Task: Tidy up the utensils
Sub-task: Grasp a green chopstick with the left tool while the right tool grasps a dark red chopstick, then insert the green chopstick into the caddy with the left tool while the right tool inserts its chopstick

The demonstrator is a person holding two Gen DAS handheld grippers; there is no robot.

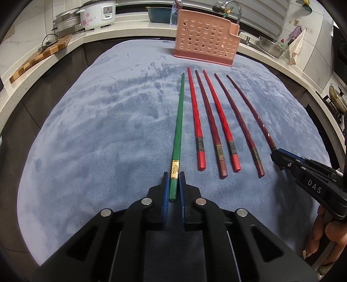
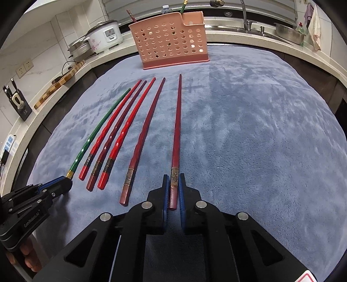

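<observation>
Several chopsticks lie side by side on a blue-grey cloth [image 1: 97, 130]. My left gripper [image 1: 173, 180] is shut on the handle end of the green chopstick [image 1: 179, 121], which lies on the cloth; it also shows in the right wrist view [image 2: 97, 132]. My right gripper [image 2: 173, 184] is shut on the handle end of the rightmost dark red chopstick [image 2: 177, 125], seen in the left wrist view too [image 1: 249, 104]. Between them lie two bright red chopsticks [image 1: 195, 115] and two dark red ones [image 1: 209, 117]. A pink perforated utensil holder [image 1: 203, 39] stands at the cloth's far edge.
The holder [image 2: 171, 39] contains a green and a dark chopstick. On the counter behind are a rice cooker [image 2: 104, 34], a steel pot [image 2: 80, 48], a wooden cutting board [image 2: 58, 86], a knife block [image 2: 18, 102], and a sink with faucet [image 2: 245, 15] and steel bowl [image 2: 288, 30].
</observation>
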